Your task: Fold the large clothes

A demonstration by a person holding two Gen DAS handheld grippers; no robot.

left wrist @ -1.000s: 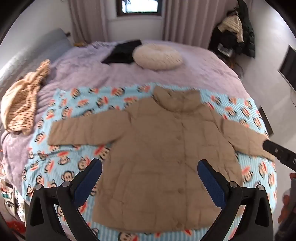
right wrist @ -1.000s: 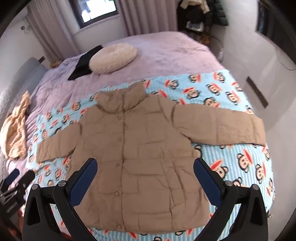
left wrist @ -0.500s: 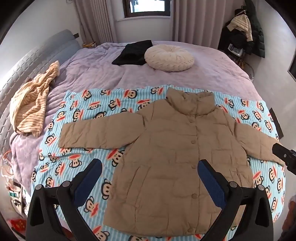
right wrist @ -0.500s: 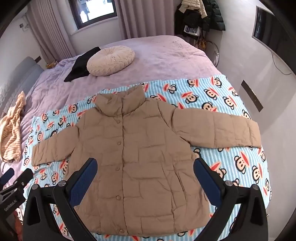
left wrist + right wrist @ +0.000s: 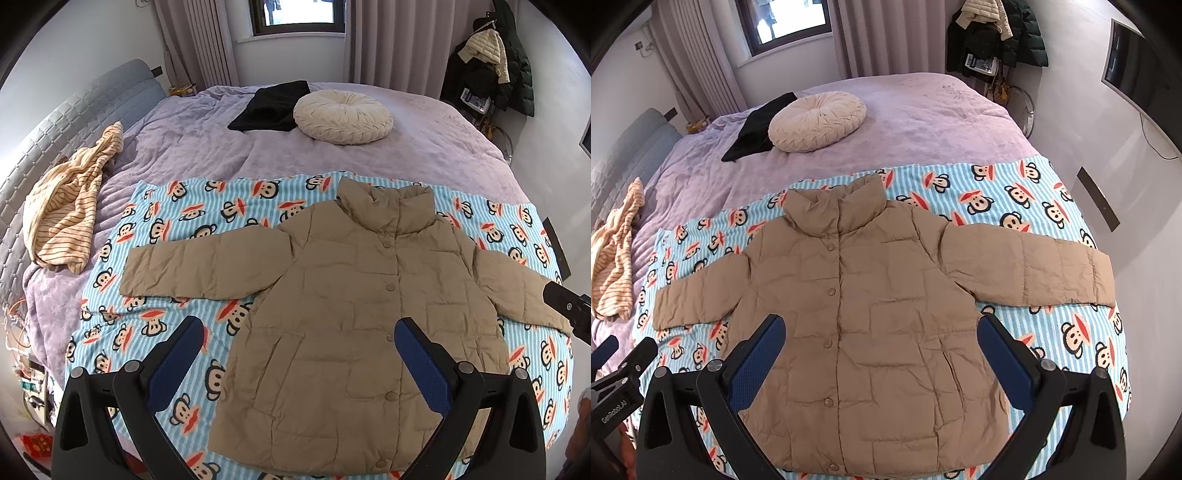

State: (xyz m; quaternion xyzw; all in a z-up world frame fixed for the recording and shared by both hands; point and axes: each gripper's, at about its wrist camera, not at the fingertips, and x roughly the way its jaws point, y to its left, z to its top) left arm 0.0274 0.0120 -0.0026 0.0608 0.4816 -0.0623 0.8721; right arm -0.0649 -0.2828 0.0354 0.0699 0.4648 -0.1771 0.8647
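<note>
Our left gripper (image 5: 299, 354) and right gripper (image 5: 882, 350) had black angular frames, silver pivot screws and blue textured finger pads (image 5: 421, 369); one body read "GenRobot.AI".

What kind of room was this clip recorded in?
Most likely a home bedroom: a large bed with a round cushion, a curtained window, and coats on a rack in the corner.
</note>
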